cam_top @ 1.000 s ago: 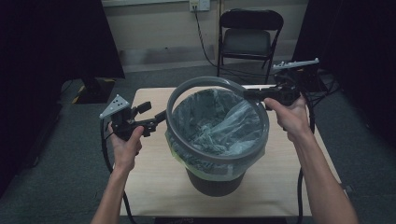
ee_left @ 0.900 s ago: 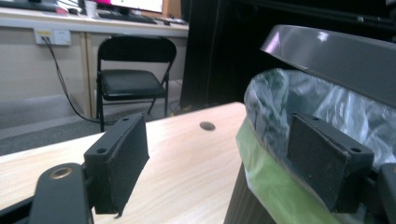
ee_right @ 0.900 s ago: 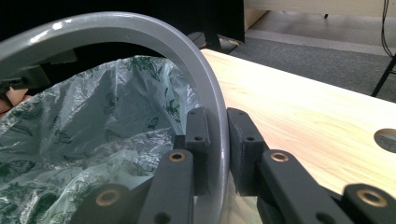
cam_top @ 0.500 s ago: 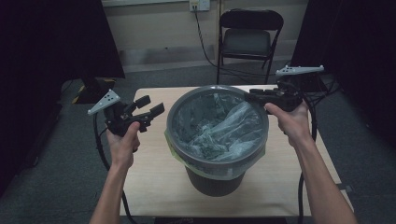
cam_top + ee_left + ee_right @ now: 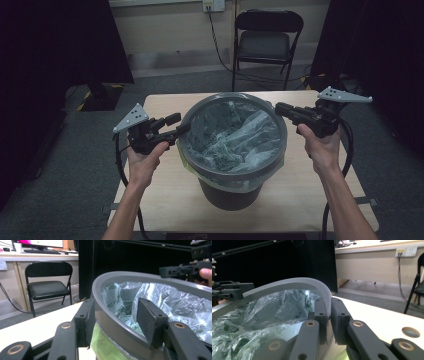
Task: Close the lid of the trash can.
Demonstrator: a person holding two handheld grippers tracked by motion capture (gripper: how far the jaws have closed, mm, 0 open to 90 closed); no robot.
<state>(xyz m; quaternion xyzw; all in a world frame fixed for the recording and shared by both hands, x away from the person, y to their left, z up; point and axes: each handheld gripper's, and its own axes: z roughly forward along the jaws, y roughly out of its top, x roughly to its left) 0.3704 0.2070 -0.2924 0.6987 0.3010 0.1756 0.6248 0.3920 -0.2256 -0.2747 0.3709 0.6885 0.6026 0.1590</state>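
A dark bin (image 5: 230,197) stands mid-table, lined with a clear plastic bag (image 5: 235,135) printed in green. A grey ring (image 5: 232,175) sits on the bin's top over the bag. My left gripper (image 5: 178,124) is at the ring's left side, open. In the left gripper view its jaws (image 5: 117,322) straddle the ring (image 5: 120,277), one outside and one inside over the bag (image 5: 175,302). My right gripper (image 5: 280,107) is at the ring's right side. In the right gripper view it (image 5: 330,315) is shut on the ring's edge (image 5: 294,281).
The bin stands on a light wooden table (image 5: 165,200) with bare top on each side. A black folding chair (image 5: 267,40) stands behind the table by the wall. Dark curtains hang left and right. Cables trail from both grippers.
The ring, held above the bin a second ago, has come down onto its top. My left gripper let go, drew away left, then returned with its jaws open around the ring.
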